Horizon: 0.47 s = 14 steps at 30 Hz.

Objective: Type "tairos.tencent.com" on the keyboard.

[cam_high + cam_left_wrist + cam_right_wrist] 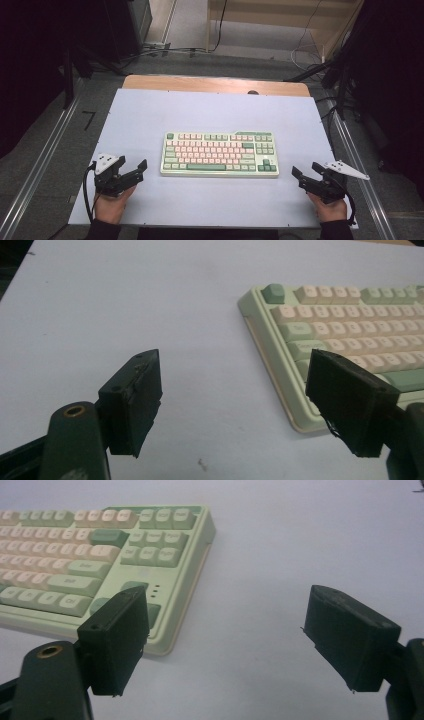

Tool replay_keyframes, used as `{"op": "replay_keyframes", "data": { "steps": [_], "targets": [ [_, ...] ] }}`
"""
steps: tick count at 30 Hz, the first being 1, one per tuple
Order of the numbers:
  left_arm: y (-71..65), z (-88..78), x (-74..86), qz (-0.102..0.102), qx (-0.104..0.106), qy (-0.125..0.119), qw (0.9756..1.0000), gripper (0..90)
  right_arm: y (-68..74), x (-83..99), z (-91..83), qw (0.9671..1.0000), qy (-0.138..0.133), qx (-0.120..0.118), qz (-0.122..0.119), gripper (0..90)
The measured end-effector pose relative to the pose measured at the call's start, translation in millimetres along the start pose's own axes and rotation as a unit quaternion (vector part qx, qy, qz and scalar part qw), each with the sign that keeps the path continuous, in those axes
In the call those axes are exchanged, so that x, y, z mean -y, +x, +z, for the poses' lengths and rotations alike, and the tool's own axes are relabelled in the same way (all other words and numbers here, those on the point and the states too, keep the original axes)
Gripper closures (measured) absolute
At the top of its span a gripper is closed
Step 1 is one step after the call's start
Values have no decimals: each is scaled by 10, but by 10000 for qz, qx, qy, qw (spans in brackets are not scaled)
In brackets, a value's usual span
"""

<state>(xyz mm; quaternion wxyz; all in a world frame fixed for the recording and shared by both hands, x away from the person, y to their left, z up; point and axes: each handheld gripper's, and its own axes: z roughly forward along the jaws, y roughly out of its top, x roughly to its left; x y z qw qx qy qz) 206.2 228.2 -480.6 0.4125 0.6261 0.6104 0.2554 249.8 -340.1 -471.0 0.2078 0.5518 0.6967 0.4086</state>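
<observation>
Left gripper (134, 167): its jaws are standing wide apart with nothing between them, only bare sheet showing in the gap in the left gripper view (232, 405).
Left gripper's place: it is sitting just off the keyboard's left end, pointing toward it, not touching it; a hand (111, 205) is holding it from the table's near edge.
Right gripper (304, 172): its jaws are also standing wide apart and gripping nothing, with bare sheet between them in the right gripper view (225, 640).
Right gripper's place: it is sitting just off the keyboard's right end, clear of it, held by the other hand (331, 210).
Keyboard (219, 153): it is lying flat near the middle of the sheet, between the two grippers, long side facing the person; its case is pale green, its keys cream, pink and darker green.
Keyboard up close: its near-left corner (300, 390) is lying beside the left gripper's right-hand jaw; its near-right corner (170, 625) is lying behind the right gripper's left-hand jaw.
Sheet (145, 120): white, covering most of the table.
Table (210, 84): its wooden far edge is showing beyond the sheet.
</observation>
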Motion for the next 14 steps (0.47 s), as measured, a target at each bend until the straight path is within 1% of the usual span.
{"op": "replay_keyframes", "data": {
  "steps": [6,9,12,14],
  "targets": [
    [132,-2,27,-163,-124,54,9998,210,-118,32,-65,9997,-75,157,146,164],
    [188,-1,40,-252,-132,89,9996,209,-147,41,-85,9995,-81,209,210,158],
    [248,-6,49,-394,-142,109,9991,210,-179,46,-99,9992,-116,264,268,147],
    [282,-9,54,-452,-173,127,9987,210,-191,49,-103,9991,-109,264,318,141]
  ]
}}
